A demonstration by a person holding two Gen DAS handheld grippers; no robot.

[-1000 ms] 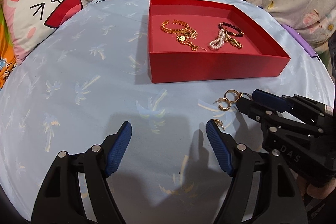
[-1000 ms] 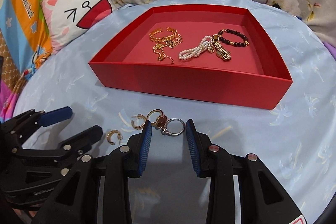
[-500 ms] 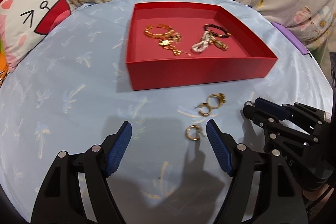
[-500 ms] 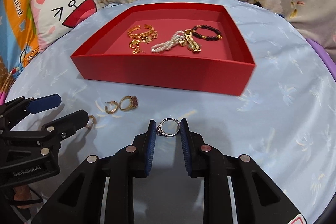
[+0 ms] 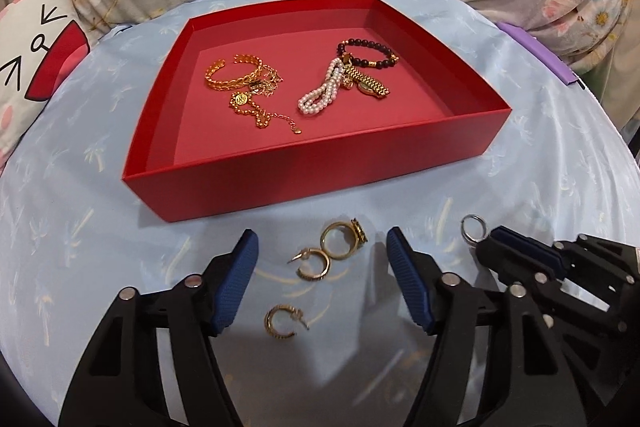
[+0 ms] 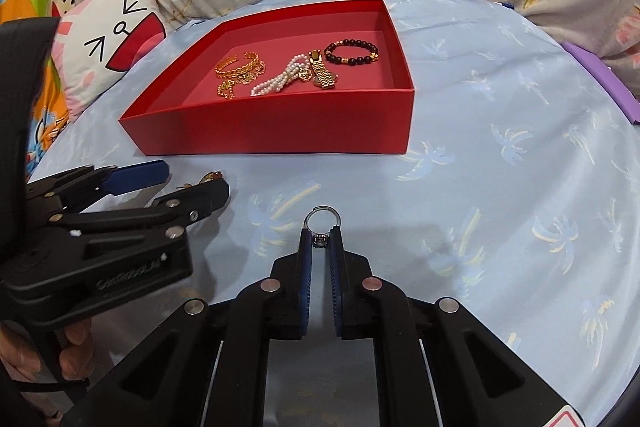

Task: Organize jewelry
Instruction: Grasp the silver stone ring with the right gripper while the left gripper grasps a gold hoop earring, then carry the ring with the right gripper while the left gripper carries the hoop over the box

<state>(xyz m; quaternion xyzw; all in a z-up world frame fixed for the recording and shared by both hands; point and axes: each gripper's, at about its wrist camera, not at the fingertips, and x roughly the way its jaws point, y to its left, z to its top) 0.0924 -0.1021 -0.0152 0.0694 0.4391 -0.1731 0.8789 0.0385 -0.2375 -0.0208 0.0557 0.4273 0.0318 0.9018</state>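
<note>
Nearest the left wrist camera, the left gripper (image 5: 320,263) hangs over glossy pale-blue cloth (image 5: 80,227) printed with palm trees. Its ribbed blue pads stand well apart and have just been drawing closer; they grip nothing. Between them lie three small gold pieces: a C-shaped hoop earring (image 5: 281,321) nearest, a second hoop (image 5: 313,263) beyond it, and a chunky gold ring (image 5: 344,239) touching that hoop.

To the side, the right gripper (image 6: 320,239) has just closed, its narrow pads pinching a thin silver ring (image 6: 322,223) by its stone setting, the band poking out past the tips.

Farther off sits a shallow red cardboard tray (image 5: 312,179) holding a gold cuff bracelet (image 5: 234,75), a gold chain (image 5: 256,107), a looped pearl strand (image 5: 320,95), a gold watch band (image 5: 366,81) and a dark beaded bracelet (image 5: 368,51).
</note>
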